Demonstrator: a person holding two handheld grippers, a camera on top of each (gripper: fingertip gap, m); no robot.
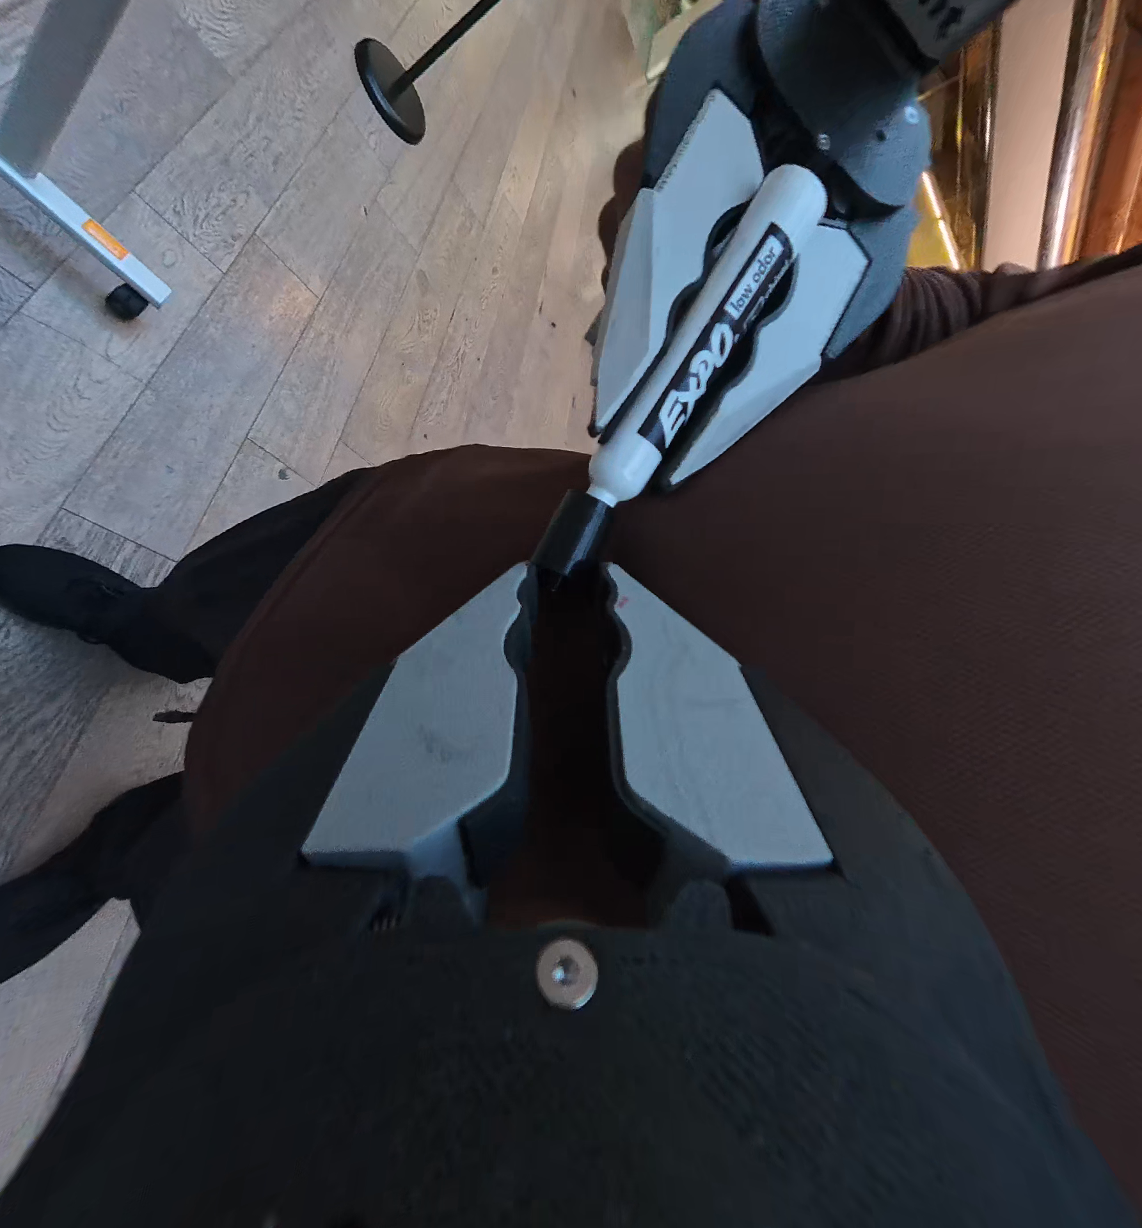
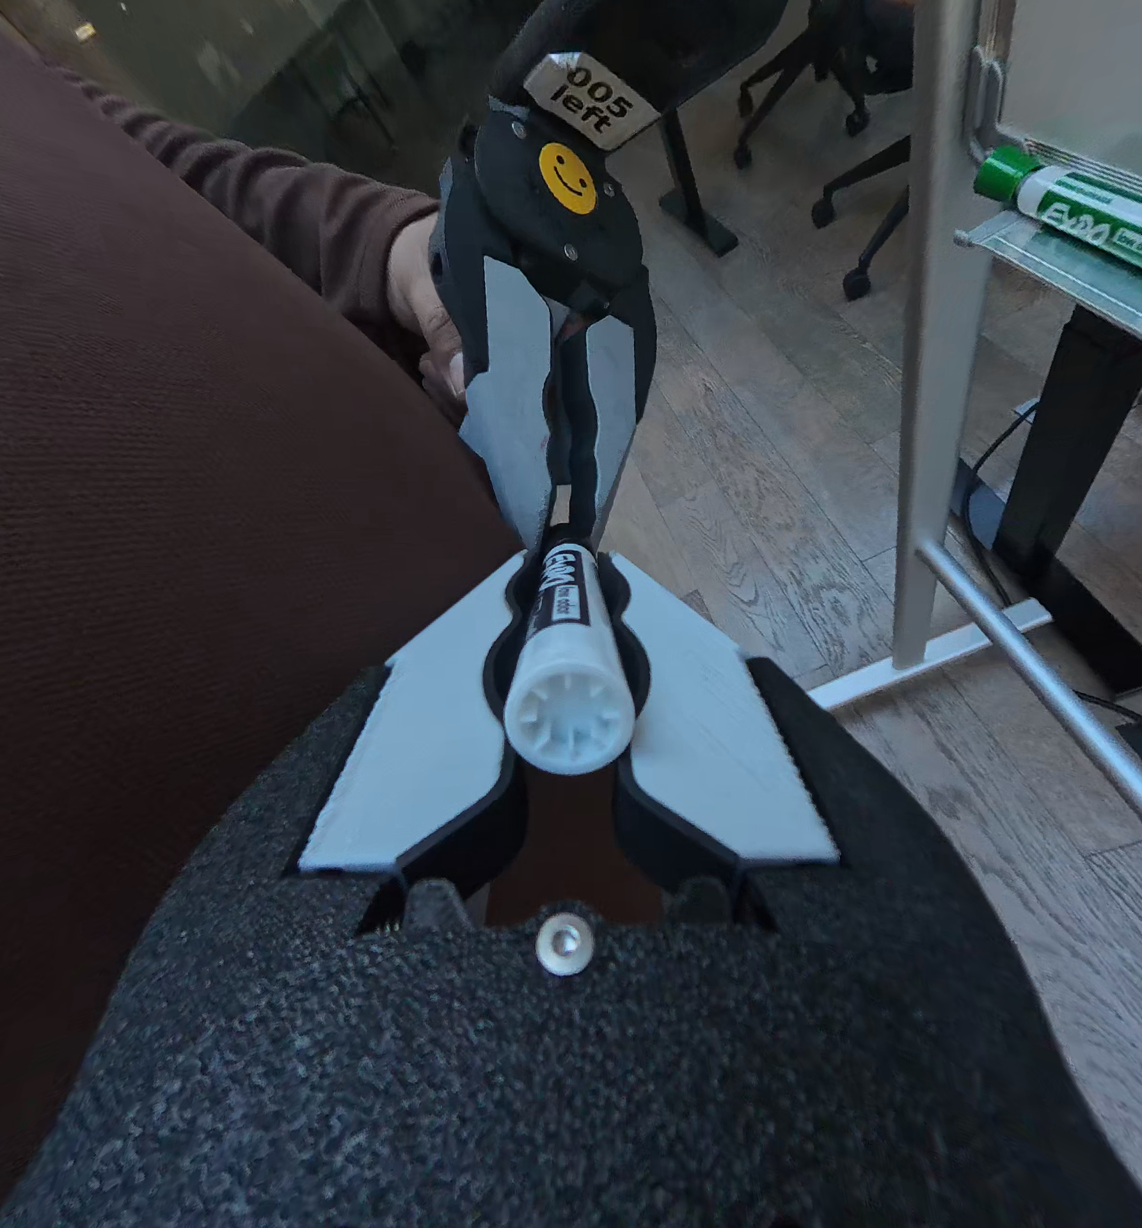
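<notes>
Marker, a white-barrelled dry-erase pen with a black label band, runs in the left wrist view from about 1 o'clock down toward the centre, clamped along its barrel between the grey fingers of the right gripper, whose jaws are closed on it. Its black nib end points at 7 o'clock and sits just at the tips of the left gripper; whether the nib touches those tips I cannot tell. The left gripper's jaws stand narrowly apart with a dark gap between them, and whether anything dark is held in that gap I cannot tell. Brown fabric of the person's garment fills the right side, a black shoe lies at 9 o'clock on the wood floor, a white caster frame sits at 10 o'clock and a black round stand base at 12 o'clock. In the right wrist view the marker lies end-on at the centre, its ribbed white tail facing the camera, gripped between the right gripper's fingers. Beyond it at 12 o'clock the left gripper points back, tips meeting the marker's far end, a hand holding it at 11 o'clock. A green marker rests on a tray ledge at 2 o'clock
</notes>
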